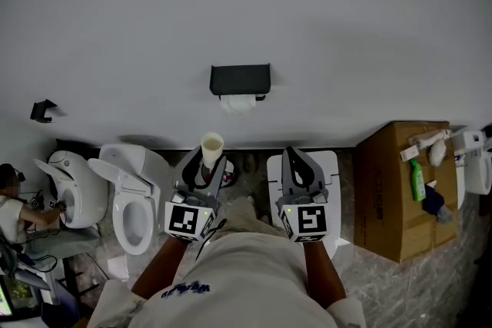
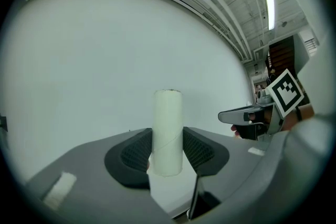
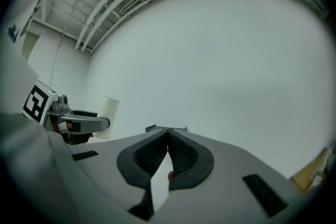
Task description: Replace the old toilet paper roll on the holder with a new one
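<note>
A black toilet paper holder point(image 1: 240, 79) is fixed to the white wall, and white paper point(image 1: 239, 104) shows under its cover. My left gripper point(image 1: 207, 167) is shut on a pale cardboard tube point(image 1: 212, 147), which stands upright between the pads point(image 2: 137, 153). In the left gripper view the tube point(image 2: 167, 131) rises well above the jaws. My right gripper point(image 1: 297, 159) is to its right, level, with its jaws shut on nothing point(image 3: 168, 136). The holder point(image 3: 166, 128) peeks just over the right jaw tips. Both grippers are well short of the wall.
Two white toilets point(image 1: 135, 205) point(image 1: 73, 187) stand at the left, with a person point(image 1: 15, 213) crouched beside them. A white unit point(image 1: 332, 167) lies under my right gripper. At the right, a cardboard box point(image 1: 388, 200) carries a green bottle point(image 1: 417, 180). A black bracket point(image 1: 42, 110) is on the wall.
</note>
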`<state>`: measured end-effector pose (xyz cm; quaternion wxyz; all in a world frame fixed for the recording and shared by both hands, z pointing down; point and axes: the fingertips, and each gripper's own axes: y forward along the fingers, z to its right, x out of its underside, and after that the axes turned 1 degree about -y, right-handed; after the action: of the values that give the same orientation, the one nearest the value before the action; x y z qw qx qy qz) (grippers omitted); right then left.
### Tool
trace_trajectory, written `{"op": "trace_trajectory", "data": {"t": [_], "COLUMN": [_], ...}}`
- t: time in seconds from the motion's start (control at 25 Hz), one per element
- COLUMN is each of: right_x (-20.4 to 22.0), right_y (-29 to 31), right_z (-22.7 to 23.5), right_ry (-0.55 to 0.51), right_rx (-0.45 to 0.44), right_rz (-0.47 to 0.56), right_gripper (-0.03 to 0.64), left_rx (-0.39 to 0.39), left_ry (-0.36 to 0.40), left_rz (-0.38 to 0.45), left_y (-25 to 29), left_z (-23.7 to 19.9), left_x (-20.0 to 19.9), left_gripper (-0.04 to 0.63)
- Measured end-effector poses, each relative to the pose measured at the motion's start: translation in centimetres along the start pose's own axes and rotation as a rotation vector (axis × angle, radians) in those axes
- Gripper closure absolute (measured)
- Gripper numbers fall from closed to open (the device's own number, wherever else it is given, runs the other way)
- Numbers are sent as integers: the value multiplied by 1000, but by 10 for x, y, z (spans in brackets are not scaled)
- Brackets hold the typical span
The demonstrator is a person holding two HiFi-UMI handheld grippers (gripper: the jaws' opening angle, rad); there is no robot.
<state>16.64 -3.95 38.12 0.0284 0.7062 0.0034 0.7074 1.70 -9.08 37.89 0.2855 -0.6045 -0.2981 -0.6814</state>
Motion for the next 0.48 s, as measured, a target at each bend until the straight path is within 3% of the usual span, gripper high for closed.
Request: {"op": "trace_trajectory", "data": {"t": [0.48], "right_x": [3], "right_y": [-3], "right_z": [-5], "right_ry": [35], "right_rx": [-2], "right_rz": [-5], "right_gripper": [614], "left_rx": [12], "left_ry": [12], "left_rz": [3], "left_y": [-2], "left_z": [0], "left_x": [-4], "left_gripper": [411]}}
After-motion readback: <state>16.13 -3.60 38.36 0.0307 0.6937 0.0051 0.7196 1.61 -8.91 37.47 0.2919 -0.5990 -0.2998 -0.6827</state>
